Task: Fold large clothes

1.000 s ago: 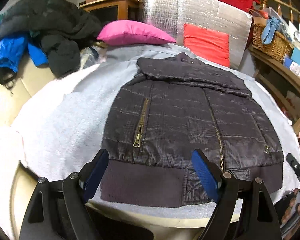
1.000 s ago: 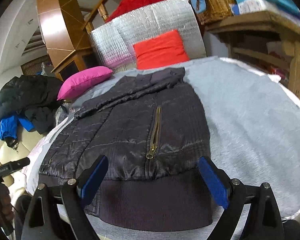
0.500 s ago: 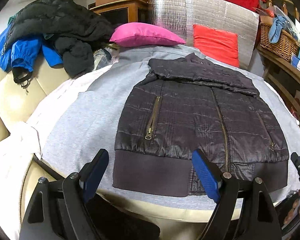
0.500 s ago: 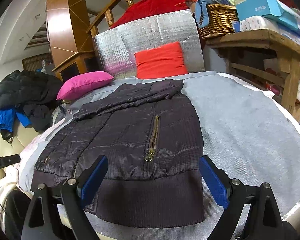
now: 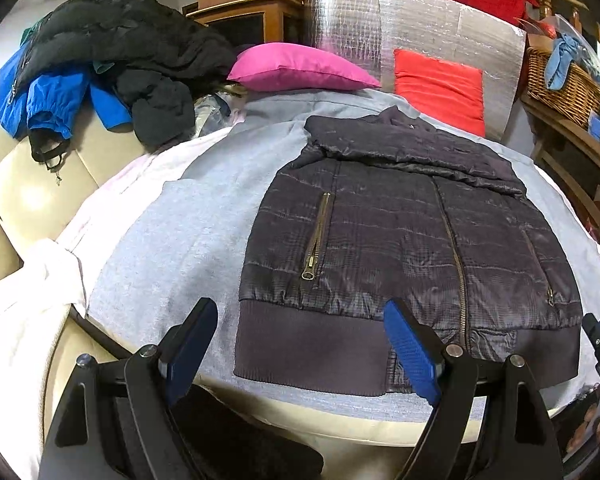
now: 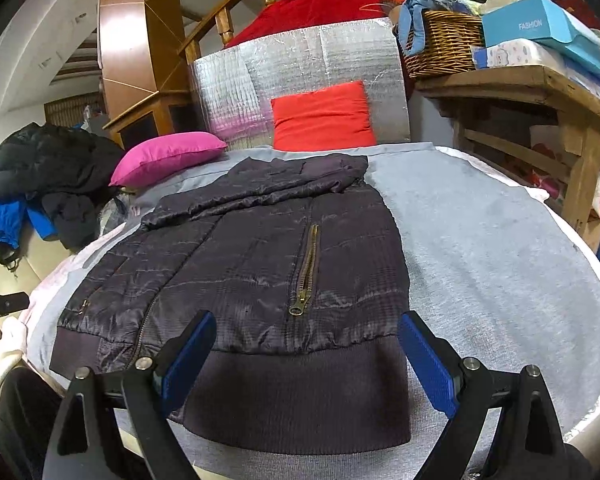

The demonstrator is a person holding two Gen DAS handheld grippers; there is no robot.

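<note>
While you hold both tools level above the near edge of the work surface, your left gripper (image 5: 300,350) points forward over the left part of the waistband with its blue-padded fingers (image 5: 410,354) spread wide and nothing between them. Your right gripper (image 6: 312,360) takes the same pose over the right part of the waistband; its fingers (image 6: 430,364) are equally spread and hold nothing. Whether either set of pads touches the fabric cannot be told from these views.

The dark quilted jacket (image 5: 404,240) lies flat, front side up, on the grey cloth (image 5: 172,240) that covers the surface. Its ribbed waistband (image 6: 300,396) faces you at the near edge, and its collar end points away from you. One sleeve (image 6: 256,188) is folded across the chest below the collar. A brass pocket zipper (image 6: 306,272) runs up the right front panel, and the centre zipper (image 5: 454,256) is closed.

Beyond the jacket, a pink cushion (image 5: 300,68) and a red cushion (image 5: 440,92) rest against a silver foil-backed panel (image 5: 380,28). To your left, a heap of black and blue garments (image 5: 100,64) sits on a cream sofa (image 5: 28,172). To your right, a wicker basket (image 6: 440,48) stands on a wooden shelf (image 6: 540,92).
</note>
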